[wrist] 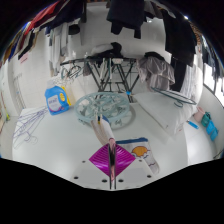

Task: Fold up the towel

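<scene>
the white bench spreads wide and smooth under clutter; the towel, a thin pale cloth, hangs pinched in the closed gripper and trails straight ahead along the fingers' line; beyond it lie a round wire rack and a blue box.

What cannot be made out from the gripper view

The jaws are cut off low down; only the magenta pads show, close together, whether on something is unclear. The small orange item beside them, the blue-and-yellow thing and the blue object on the table are too small to identify. No towel is recognisable.
</scene>
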Motion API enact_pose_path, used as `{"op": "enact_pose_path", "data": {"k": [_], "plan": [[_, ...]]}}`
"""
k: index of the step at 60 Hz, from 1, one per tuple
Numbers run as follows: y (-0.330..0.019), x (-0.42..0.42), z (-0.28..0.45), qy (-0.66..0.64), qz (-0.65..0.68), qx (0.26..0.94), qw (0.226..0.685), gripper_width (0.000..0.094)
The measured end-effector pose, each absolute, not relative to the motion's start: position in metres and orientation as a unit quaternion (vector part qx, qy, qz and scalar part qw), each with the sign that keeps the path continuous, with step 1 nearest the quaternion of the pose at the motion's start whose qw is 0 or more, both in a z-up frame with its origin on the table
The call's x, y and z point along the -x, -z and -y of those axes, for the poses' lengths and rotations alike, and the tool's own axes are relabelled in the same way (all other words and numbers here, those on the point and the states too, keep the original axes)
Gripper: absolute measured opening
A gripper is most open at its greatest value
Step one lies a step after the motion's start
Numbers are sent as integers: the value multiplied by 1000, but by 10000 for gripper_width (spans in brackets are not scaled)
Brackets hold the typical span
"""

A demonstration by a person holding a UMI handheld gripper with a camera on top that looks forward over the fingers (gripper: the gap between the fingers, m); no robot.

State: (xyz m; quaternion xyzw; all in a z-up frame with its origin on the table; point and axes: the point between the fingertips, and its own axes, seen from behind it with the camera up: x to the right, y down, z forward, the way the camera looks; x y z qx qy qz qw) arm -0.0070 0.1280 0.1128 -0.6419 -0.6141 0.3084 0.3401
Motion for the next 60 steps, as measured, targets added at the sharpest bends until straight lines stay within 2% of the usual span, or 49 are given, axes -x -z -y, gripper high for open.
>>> {"op": "enact_pose_path", "data": {"k": [6, 13, 18, 19, 24, 27, 31, 40, 45, 53, 60], "plan": [[-100, 4, -197, -269, 613, 644, 372, 43], [-64, 6, -236, -247, 620, 645, 372, 43], [-45, 10, -247, -239, 626, 642, 373, 110], [-43, 9, -249, -239, 626, 642, 373, 175], [-52, 3, -259, -231, 619, 643, 386, 876], [-69, -7, -263, -233, 615, 643, 392, 785], [-107, -31, -258, -253, 601, 652, 387, 871], [-192, -115, -245, -271, 593, 664, 366, 848], [-226, -157, -242, -272, 597, 658, 369, 845], [-253, -197, -239, -279, 600, 648, 377, 852], [-261, -209, -238, -288, 590, 652, 380, 850]]}}
